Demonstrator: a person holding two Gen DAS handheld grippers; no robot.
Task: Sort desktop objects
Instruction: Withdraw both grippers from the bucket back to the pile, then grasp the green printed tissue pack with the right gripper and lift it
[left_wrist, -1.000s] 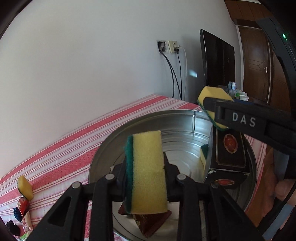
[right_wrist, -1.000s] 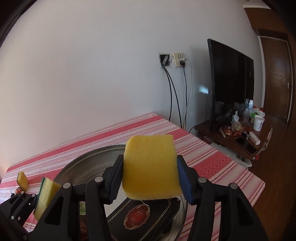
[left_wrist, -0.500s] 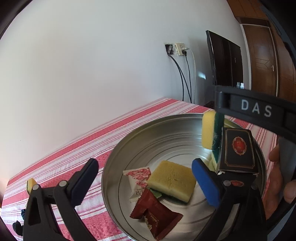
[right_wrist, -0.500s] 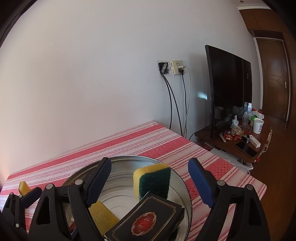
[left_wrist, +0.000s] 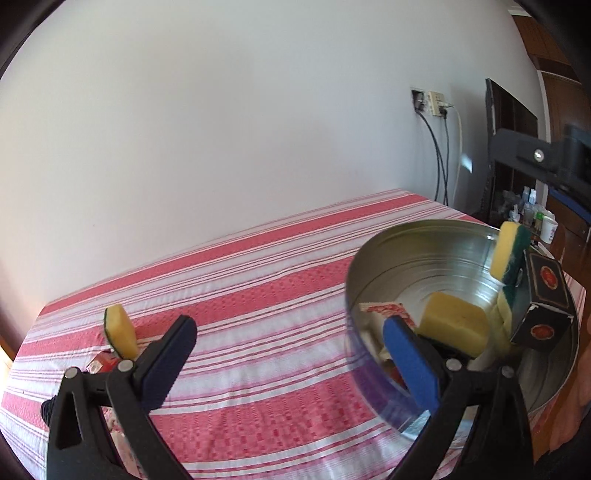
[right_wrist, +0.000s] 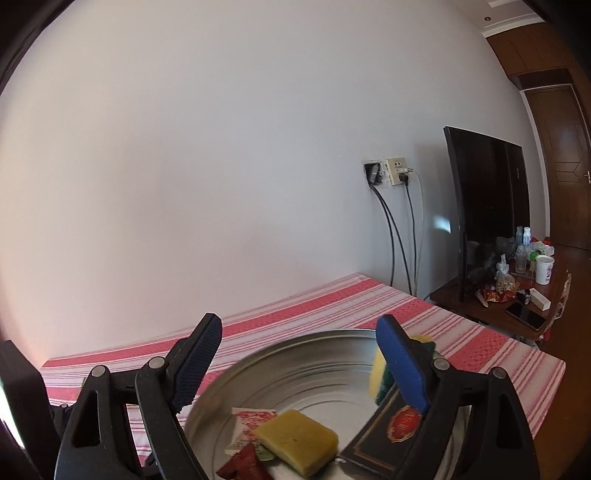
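Yellow foam backed with a green scouring layer, the sponge (left_wrist: 120, 328) still out on the striped tablecloth (left_wrist: 258, 295) stands on edge just beyond the left gripper (left_wrist: 291, 354), a little to the outside of its left finger, next to a small red packet. That gripper is spread as wide as it goes with nothing between its pads, and the right gripper (right_wrist: 301, 365) is also open and empty above the metal basin (right_wrist: 317, 354). The sponge should be light, soft and springy, so it will squash rather than slip; I would take it across the two broad faces, mid-body, with yellow foam on one pad and green scourer on the other. Inside the basin, ahead of the right gripper, already lie a flat yellow sponge (right_wrist: 297, 441), another sponge (right_wrist: 378, 369) leaning on the wall, a dark box (right_wrist: 388, 432) and snack sachets (right_wrist: 251, 424).
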